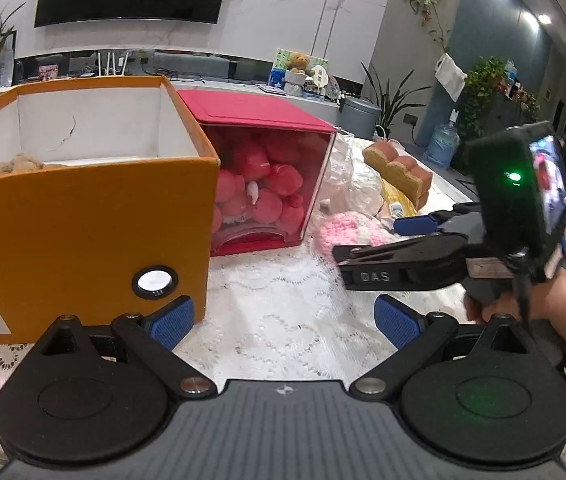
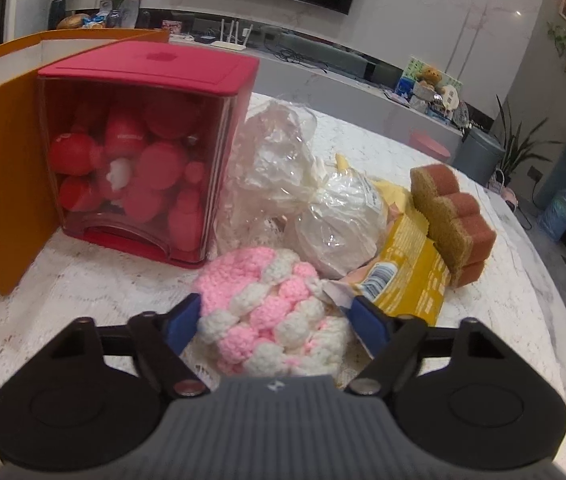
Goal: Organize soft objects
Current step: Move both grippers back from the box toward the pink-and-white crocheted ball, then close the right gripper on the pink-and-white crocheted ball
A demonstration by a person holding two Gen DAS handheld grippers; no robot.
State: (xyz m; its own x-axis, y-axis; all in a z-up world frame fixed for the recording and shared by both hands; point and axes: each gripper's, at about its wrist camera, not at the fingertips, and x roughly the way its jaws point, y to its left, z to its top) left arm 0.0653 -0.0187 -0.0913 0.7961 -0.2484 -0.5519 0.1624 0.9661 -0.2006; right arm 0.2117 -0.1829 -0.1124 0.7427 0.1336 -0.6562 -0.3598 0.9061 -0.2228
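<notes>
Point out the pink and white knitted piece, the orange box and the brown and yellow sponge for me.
pink and white knitted piece (image 2: pixel 271 320): right wrist view, middle of its top.
orange box (image 1: pixel 83 236): left wrist view, its front wall.
brown and yellow sponge (image 2: pixel 449 220): right wrist view, its yellow side face.

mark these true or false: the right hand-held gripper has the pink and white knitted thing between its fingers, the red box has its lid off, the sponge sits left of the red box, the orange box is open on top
1. The right hand-held gripper has the pink and white knitted thing between its fingers. True.
2. The red box has its lid off. False: a red lid covers it.
3. The sponge sits left of the red box. False: it stands at the right, beyond the plastic bags.
4. The orange box is open on top. True.
</notes>
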